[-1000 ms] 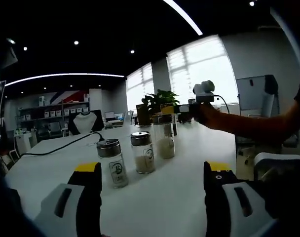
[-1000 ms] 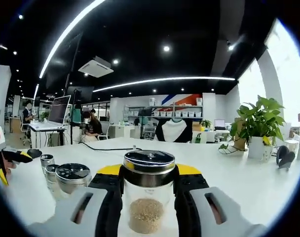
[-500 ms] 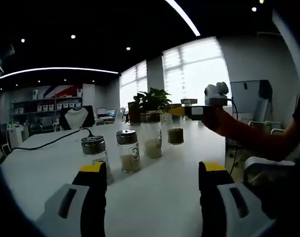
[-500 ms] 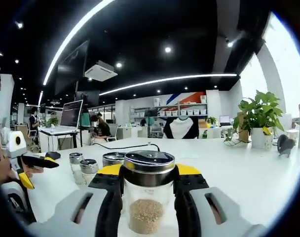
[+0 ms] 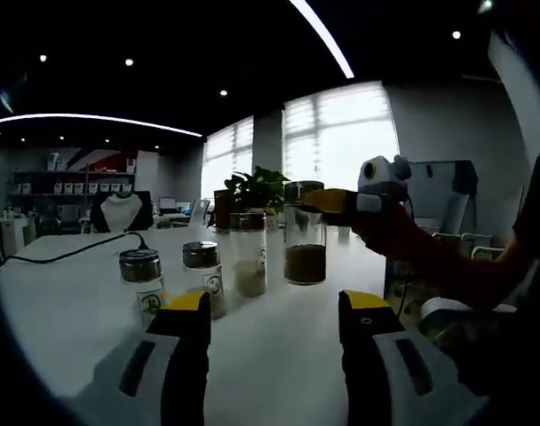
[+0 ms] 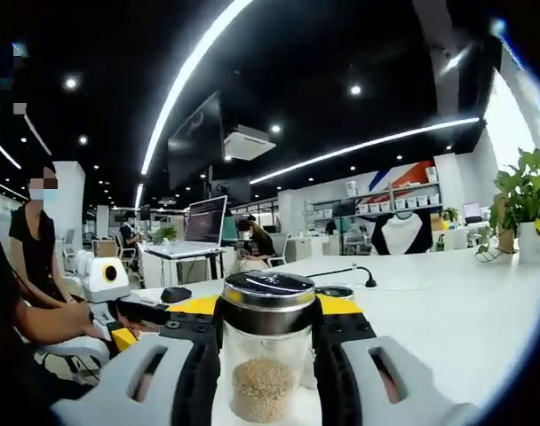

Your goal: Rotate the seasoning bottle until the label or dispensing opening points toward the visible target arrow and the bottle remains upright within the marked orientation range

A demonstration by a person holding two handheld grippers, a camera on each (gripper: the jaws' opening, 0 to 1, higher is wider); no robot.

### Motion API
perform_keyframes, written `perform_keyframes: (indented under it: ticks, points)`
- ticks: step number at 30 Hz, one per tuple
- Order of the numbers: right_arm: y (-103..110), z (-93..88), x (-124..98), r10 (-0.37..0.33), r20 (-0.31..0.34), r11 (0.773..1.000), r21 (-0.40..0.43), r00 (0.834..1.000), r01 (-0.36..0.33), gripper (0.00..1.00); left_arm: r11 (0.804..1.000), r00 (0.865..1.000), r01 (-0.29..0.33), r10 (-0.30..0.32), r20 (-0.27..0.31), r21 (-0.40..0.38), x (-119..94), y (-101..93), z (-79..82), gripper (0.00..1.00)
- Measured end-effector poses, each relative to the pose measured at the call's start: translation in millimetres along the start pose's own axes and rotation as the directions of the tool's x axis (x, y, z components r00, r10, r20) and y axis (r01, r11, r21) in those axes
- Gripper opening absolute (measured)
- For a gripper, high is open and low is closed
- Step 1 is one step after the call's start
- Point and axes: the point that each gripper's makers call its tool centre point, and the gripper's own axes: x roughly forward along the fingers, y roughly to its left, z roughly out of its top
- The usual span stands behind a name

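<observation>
Your right gripper (image 6: 267, 355) is clamped on the seasoning bottle (image 6: 266, 355), holding it upright over the white tabletop (image 6: 448, 311). Your left gripper (image 5: 270, 355) is released, jaws apart, just beside three more shakers (image 5: 203, 275) standing in a row.

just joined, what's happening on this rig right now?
A person works two tools at a white table. The right hand-held gripper is shut on a glass seasoning bottle with a metal shaker lid and brown granules. In the left gripper view that bottle stands at the end of a row of three other shaker bottles. The left hand-held gripper is open, holding nothing. No target arrow is visible.
</observation>
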Motion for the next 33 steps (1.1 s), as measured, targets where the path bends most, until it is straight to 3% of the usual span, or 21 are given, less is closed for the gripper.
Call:
perform_keyframes:
  ticks: [2, 4, 7, 10, 13, 17, 20, 25, 29, 33]
  points:
    - [7, -0.4, 4, 0.026, 0.0, 0.999, 0.03, 1.0, -0.026, 0.37, 0.999, 1.0, 0.012, -0.011, 0.025, -0.034, 0, -2.3, 3.0, 0.6]
    - [13, 0.0, 6, 0.052, 0.009, 0.998, 0.039, 0.999, -0.053, 0.37, 0.999, 1.0, 0.021, -0.021, 0.015, -0.037, 0, -3.7, 1.6, 0.58]
    - [22, -2.4, 10, 0.089, 0.013, 0.994, 0.061, 0.996, -0.089, 0.37, 1.0, 1.0, 0.02, -0.02, 0.014, 0.007, 0, -5.2, 1.1, 0.59]
    - [31, -4.8, 12, 0.123, 0.007, 0.99, 0.069, 0.992, -0.123, 0.37, 0.998, 0.998, 0.056, -0.056, -0.009, 0.032, 3, -13.2, -3.0, 0.61]
    - [47, -6.1, 14, 0.196, 0.009, 0.978, 0.068, 0.981, -0.196, 0.37, 0.996, 0.998, 0.064, -0.062, -0.031, 0.064, 7, -16.3, -8.2, 0.61]
    - [66, -10.3, 15, 0.283, 0.001, 0.957, 0.06, 0.959, -0.282, 0.37, 0.995, 0.996, 0.084, -0.083, -0.027, 0.051, 8, -19.9, -9.5, 0.61]
    - [73, -15.3, 16, 0.31, -0.015, 0.95, 0.056, 0.951, -0.308, 0.37, 0.994, 0.995, 0.099, -0.097, -0.031, 0.057, 9, -23.8, -11.1, 0.59]
    - [98, -18.0, 18, 0.402, -0.007, 0.915, 0.049, 0.916, -0.401, 0.37, 0.988, 0.988, 0.153, -0.153, -0.003, 0.023, 9, -35.1, -7.8, 0.57]
    - [115, -17.2, 17, 0.467, 0.008, 0.884, 0.032, 0.884, -0.467, 0.37, 0.966, 0.966, 0.257, -0.255, 0.04, -0.038, 6, -51.8, -2.0, 0.55]
    - [127, -16.4, 12, 0.528, 0.026, 0.848, 0.035, 0.849, -0.528, 0.37, 0.96, 0.96, 0.278, -0.275, 0.059, -0.043, 5, -54.4, 0.9, 0.52]
